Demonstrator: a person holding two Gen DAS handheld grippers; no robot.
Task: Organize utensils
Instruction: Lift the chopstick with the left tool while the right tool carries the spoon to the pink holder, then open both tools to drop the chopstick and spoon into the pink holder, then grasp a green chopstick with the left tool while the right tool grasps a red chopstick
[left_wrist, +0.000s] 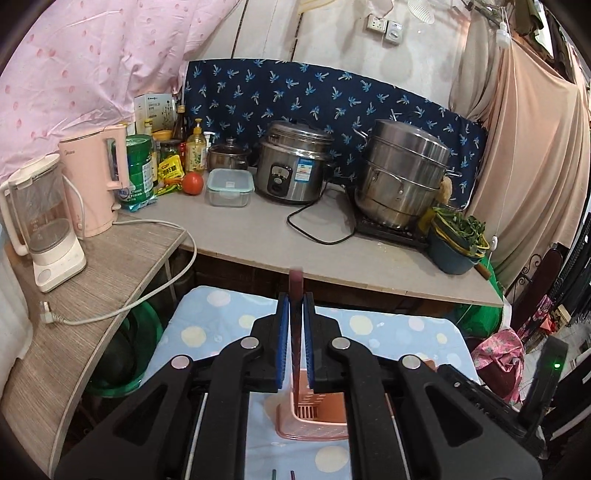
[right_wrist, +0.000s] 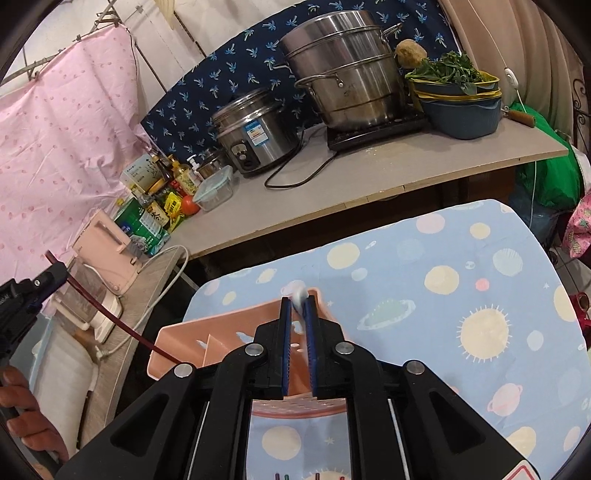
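Note:
My left gripper (left_wrist: 295, 295) is shut on a dark red chopstick (left_wrist: 296, 284) that runs down between the blue pads. Its lower end reaches into the pink slotted utensil holder (left_wrist: 314, 413) on the blue planet-print tablecloth (left_wrist: 221, 321). The right wrist view shows that same left gripper (right_wrist: 55, 275) at the far left, with the chopstick (right_wrist: 110, 317) slanting down into the holder (right_wrist: 184, 343). My right gripper (right_wrist: 297, 299) hovers over the holder's far end. A blurred white utensil (right_wrist: 300, 293) sits at its tips, against the right pad, and a gap shows between the pads.
Behind the table (right_wrist: 443, 295) runs a grey counter with a rice cooker (left_wrist: 291, 166), a steamer pot (left_wrist: 402, 173), a lidded box (left_wrist: 229, 186) and a basin of greens (left_wrist: 458, 236). A pink kettle (left_wrist: 96, 177), a blender (left_wrist: 44, 229) and a loose cable stand left. A hand (right_wrist: 22, 406) grips the left handle.

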